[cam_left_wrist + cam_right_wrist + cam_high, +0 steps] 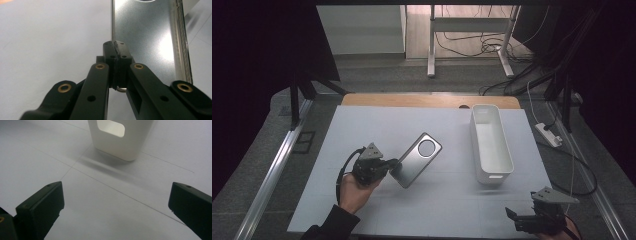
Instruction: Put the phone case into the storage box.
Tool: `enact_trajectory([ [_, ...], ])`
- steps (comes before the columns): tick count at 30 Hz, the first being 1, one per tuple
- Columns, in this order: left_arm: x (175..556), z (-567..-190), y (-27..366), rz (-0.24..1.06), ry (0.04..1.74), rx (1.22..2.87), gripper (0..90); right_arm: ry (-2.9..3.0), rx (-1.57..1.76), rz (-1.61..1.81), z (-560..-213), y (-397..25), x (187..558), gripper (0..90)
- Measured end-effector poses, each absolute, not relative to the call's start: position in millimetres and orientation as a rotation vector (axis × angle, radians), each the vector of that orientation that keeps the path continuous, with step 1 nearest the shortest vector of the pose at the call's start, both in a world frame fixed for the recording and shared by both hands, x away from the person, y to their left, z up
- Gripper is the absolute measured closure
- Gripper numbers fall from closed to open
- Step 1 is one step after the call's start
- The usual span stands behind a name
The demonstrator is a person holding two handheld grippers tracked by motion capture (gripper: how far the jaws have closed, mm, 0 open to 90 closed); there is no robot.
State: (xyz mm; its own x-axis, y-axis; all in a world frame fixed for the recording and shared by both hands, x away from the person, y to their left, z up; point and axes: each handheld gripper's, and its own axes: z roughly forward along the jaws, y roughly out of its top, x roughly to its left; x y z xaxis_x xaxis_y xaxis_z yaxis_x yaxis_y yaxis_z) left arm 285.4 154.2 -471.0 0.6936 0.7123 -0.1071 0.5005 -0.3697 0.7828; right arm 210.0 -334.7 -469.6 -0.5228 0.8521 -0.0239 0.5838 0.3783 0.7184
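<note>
While left tool (393, 163) clamps phone case (416, 159) edge, right tool (512, 216) open, well apart.

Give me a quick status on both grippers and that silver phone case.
Left gripper shut on flat silver metallic phone case at its edge. Right gripper open, idle. Long white plastic bin stands apart; nothing between.

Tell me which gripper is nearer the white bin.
Right. The right gripper sits open just short of the white bin, by its near end. The left gripper is farther off across the table, shut on the silver phone case.
</note>
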Motion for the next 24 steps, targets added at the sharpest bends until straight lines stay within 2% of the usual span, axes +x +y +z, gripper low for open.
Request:
enact_trajectory([
  [24, 252, -471, 154, 0.332, 0.924, 2.019, 89.2, 2.248, 1.224, 1.164, -450, -321, 222, 0.0],
])
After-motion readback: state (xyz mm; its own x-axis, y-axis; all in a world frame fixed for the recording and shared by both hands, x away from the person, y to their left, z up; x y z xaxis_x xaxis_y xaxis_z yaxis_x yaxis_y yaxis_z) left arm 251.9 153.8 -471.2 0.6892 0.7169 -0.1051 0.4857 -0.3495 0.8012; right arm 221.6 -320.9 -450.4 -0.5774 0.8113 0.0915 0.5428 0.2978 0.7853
